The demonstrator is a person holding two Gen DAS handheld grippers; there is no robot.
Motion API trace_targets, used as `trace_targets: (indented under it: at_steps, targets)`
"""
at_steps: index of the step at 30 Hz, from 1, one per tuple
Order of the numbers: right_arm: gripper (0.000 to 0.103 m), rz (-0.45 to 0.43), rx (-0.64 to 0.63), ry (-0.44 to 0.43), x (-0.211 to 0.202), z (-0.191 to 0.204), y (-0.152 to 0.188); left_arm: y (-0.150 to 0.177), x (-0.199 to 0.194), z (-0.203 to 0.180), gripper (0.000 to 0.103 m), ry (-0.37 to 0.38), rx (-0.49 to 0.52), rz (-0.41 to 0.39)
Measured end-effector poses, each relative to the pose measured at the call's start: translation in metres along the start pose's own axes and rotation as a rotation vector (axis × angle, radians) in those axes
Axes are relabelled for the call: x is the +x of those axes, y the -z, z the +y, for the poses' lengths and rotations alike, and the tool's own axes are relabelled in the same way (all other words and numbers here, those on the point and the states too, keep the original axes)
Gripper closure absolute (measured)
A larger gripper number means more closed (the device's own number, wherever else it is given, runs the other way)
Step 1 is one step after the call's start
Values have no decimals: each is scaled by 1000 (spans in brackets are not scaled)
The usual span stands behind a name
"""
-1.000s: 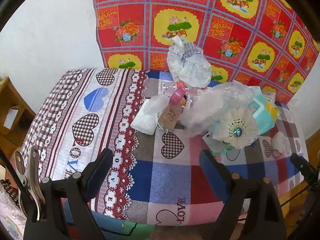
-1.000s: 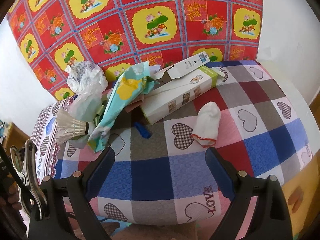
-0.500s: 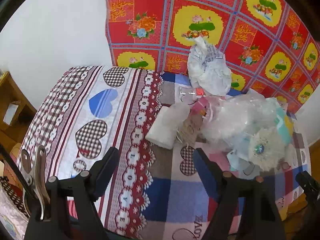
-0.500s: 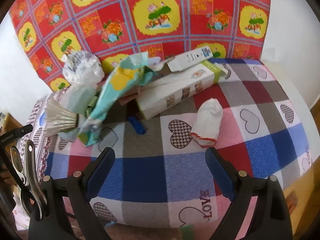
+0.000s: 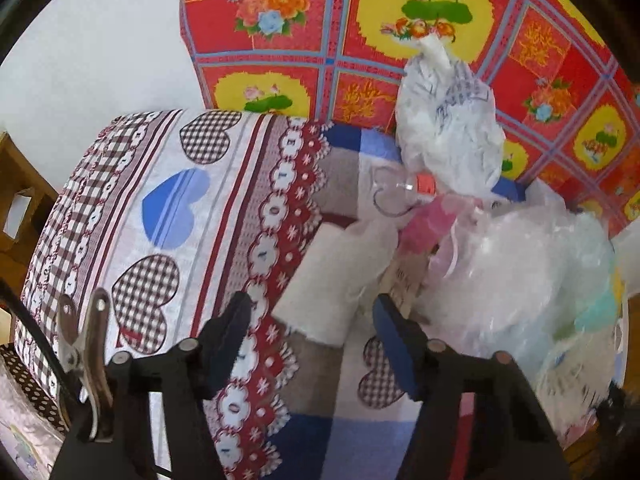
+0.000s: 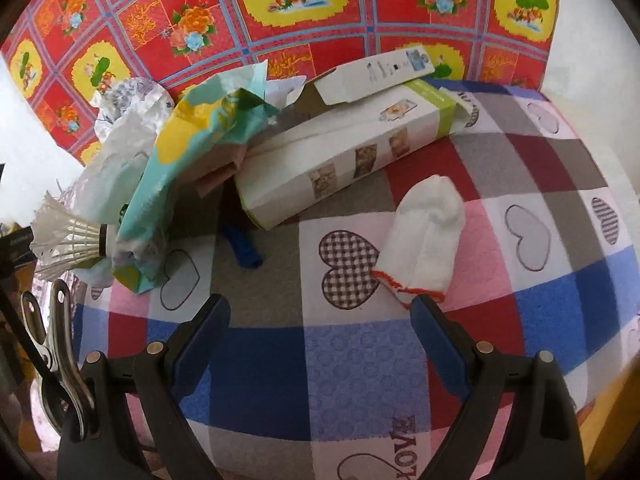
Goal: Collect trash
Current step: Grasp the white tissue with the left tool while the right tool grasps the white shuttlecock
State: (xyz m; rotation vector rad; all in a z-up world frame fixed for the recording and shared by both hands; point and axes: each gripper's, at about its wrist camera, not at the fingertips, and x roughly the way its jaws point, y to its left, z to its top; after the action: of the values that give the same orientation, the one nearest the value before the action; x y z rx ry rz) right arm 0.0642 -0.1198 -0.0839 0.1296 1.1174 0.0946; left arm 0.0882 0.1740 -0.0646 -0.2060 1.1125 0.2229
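Left gripper [image 5: 310, 322] first: I have its jaws parted but just been narrowing, and the white folded cloth [image 5: 334, 280] lies between them on the patchwork bedcover [image 5: 188, 208], neither pad pressing yet. That cloth looks soft and light, so I judge it will squash and drape; I would pinch it across the thick folded middle, not a loose edge. Just beyond it sit a pink-topped clear wrapper [image 5: 424, 228], a crumpled white bag [image 5: 452, 132] and a cloudy plastic bag [image 5: 516, 264], all flimsy and likely slippery. Right gripper [image 6: 320, 324] hangs wide apart, holding nothing. Ahead of it, a shuttlecock [image 6: 68, 240] and teal wrapper [image 6: 180, 184], then a long carton [image 6: 344, 160], stiff but hollow, then a rolled white sock [image 6: 426, 232] near my right pad.
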Motion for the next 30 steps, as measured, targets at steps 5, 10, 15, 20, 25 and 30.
trace_targets:
  at_steps: [5, 10, 15, 20, 25, 30]
  targets:
    - [12, -2, 17, 18, 2, 1, -1, -13, 12, -9, 44, 42, -19, 13]
    - [12, -7, 78, 62, -4, -3, 5, -20, 36, -16, 44, 28, 16, 34]
    - [14, -22, 118, 93, -14, -2, 12, -23, 47, -13, 64, 87, 10, 29]
    - [18, -32, 126, 101, -22, 11, 16, -21, 43, -11, 84, 137, 55, 26]
    - [18, -50, 93, 84, -30, 35, 15, -23, 24, 4, 85, 179, 37, 11]
    - [21, -67, 55, 37, -36, 66, 13, -28, 3, 27, 85, 220, -3, 3]
